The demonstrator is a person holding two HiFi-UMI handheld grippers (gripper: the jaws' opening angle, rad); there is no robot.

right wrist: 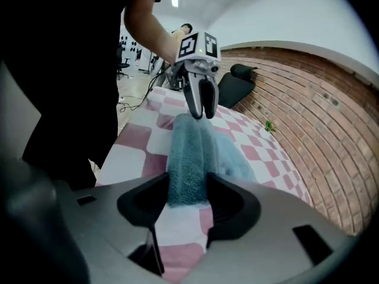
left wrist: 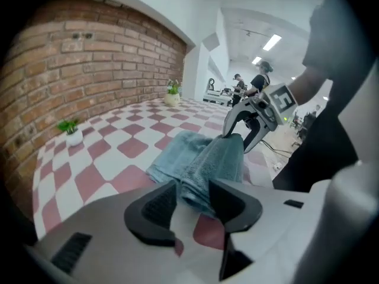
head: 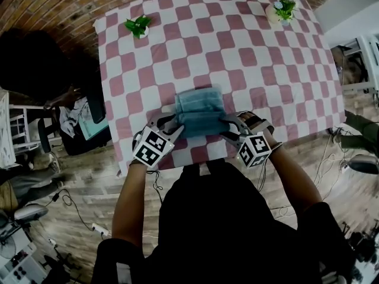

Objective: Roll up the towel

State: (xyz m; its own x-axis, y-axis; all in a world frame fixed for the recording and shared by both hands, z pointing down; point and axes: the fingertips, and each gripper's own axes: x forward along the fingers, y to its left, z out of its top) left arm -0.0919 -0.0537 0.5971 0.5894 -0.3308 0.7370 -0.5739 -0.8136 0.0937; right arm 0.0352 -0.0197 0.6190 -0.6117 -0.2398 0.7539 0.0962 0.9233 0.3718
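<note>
A blue-grey towel [head: 198, 114], partly rolled, lies near the front edge of the checked table [head: 237, 40]. Its rolled part runs crosswise between my two grippers. My left gripper [head: 177, 126] grips the roll's left end; in the left gripper view [left wrist: 192, 197] the towel [left wrist: 201, 158] is pinched between the black pads. My right gripper [head: 228, 126] is at the roll's right end, and in the right gripper view [right wrist: 188, 197] the towel [right wrist: 189, 152] fills the gap, touching both pads. Each gripper view shows the other gripper at the roll's far end: the right [left wrist: 249, 126], the left [right wrist: 200, 108].
Two small potted plants stand at the table's far corners [head: 138, 25] [head: 284, 7]. A seated person in black [head: 35, 58] and a chair [head: 89, 117] are to the table's left. A brick wall runs behind the table. Cables lie on the wooden floor.
</note>
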